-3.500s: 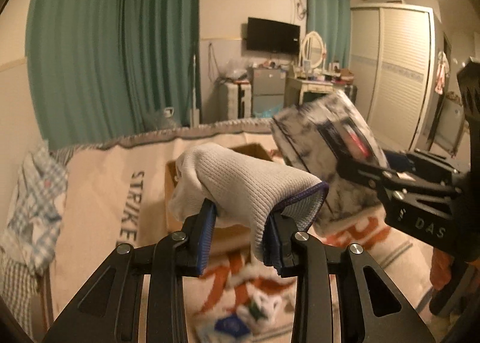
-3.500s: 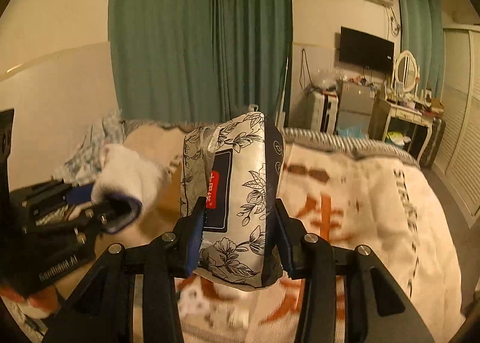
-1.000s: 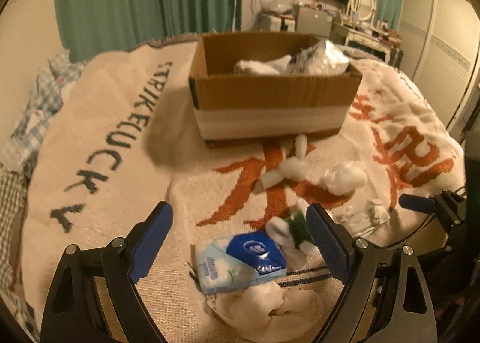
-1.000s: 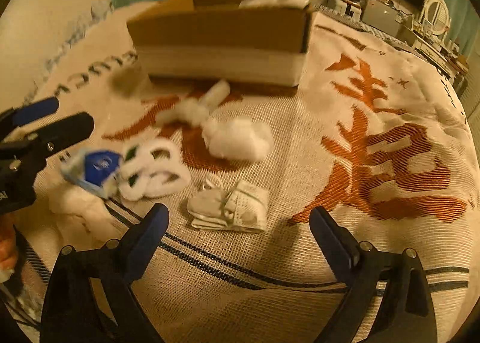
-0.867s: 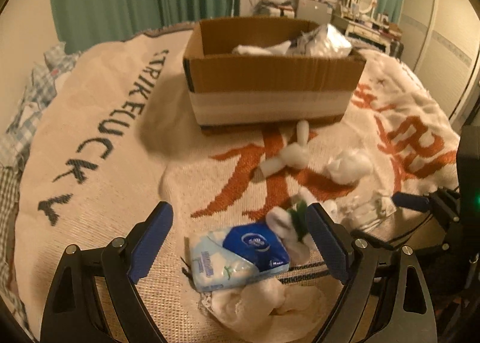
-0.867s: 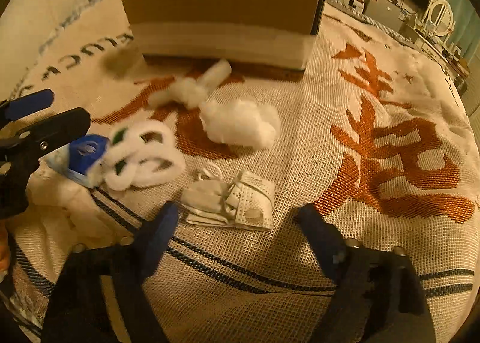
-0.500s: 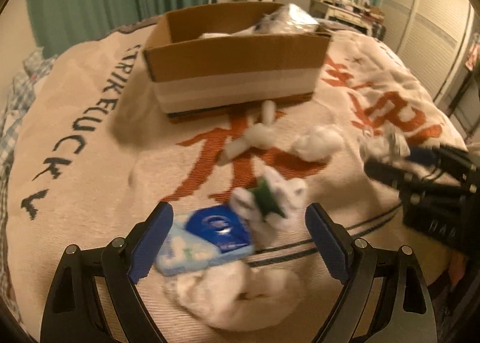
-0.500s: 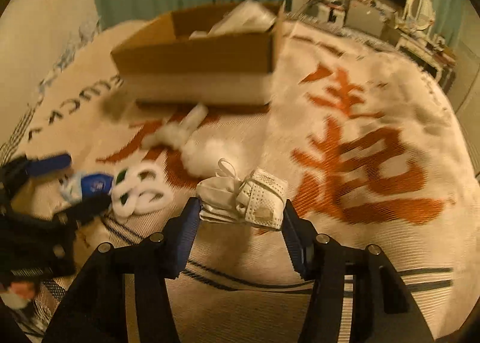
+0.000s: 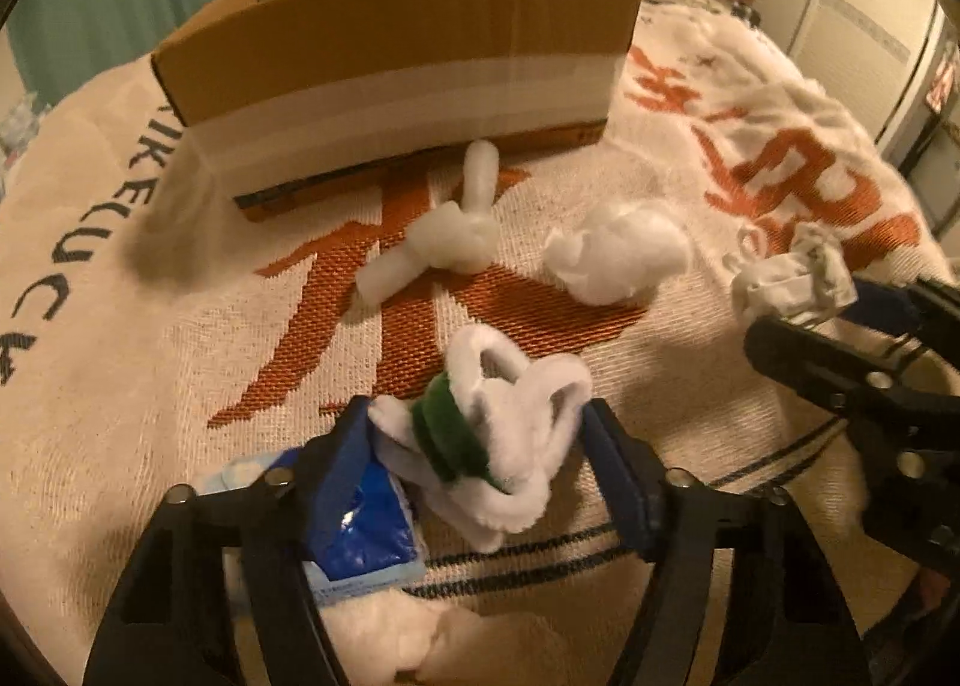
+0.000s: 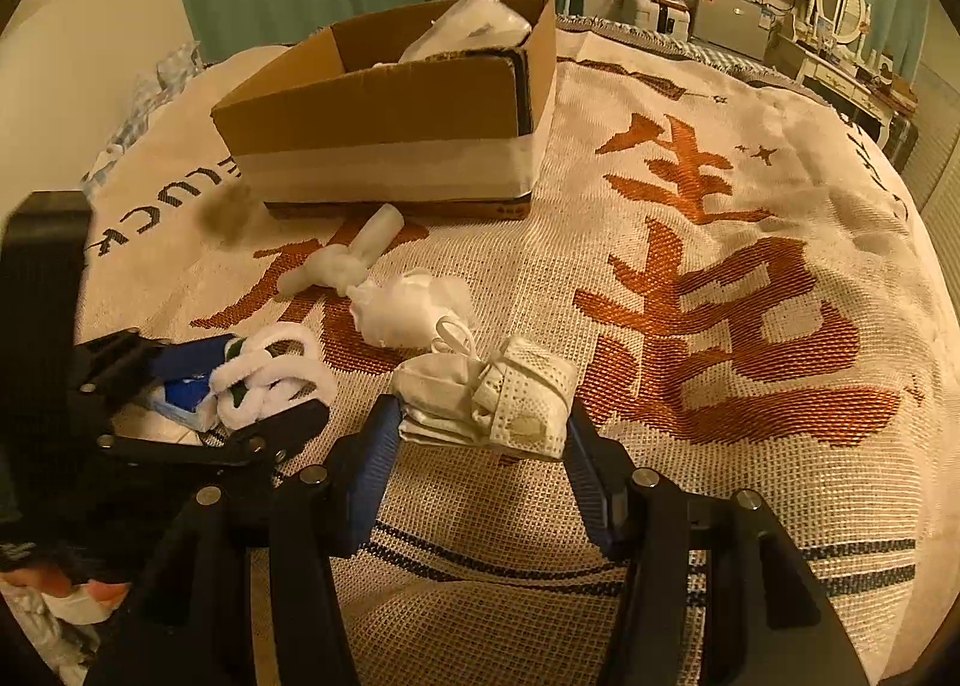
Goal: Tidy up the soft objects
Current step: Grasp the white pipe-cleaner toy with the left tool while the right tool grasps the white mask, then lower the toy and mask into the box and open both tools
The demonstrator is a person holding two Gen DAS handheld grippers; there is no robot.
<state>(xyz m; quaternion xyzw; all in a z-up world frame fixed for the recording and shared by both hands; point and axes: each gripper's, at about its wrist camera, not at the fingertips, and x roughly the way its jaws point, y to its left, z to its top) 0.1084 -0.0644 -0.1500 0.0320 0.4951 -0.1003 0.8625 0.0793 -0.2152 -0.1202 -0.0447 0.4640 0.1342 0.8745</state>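
A patterned blanket (image 10: 750,278) carries a cardboard box (image 10: 384,104) partly filled. Near its front, the left gripper (image 9: 474,446) clamps white fuzzy loops (image 9: 510,416), and the right gripper (image 10: 480,434) clamps a folded white mask (image 10: 480,398).

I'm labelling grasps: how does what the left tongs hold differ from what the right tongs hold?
The left tongs hold a fuzzy white loop bundle with a dark green band; the right tongs hold folded face masks, flat, mesh-textured and tied with string. The bundle is looped and fluffy, the masks stacked and smooth. Both are white, soft and gripped from both sides.
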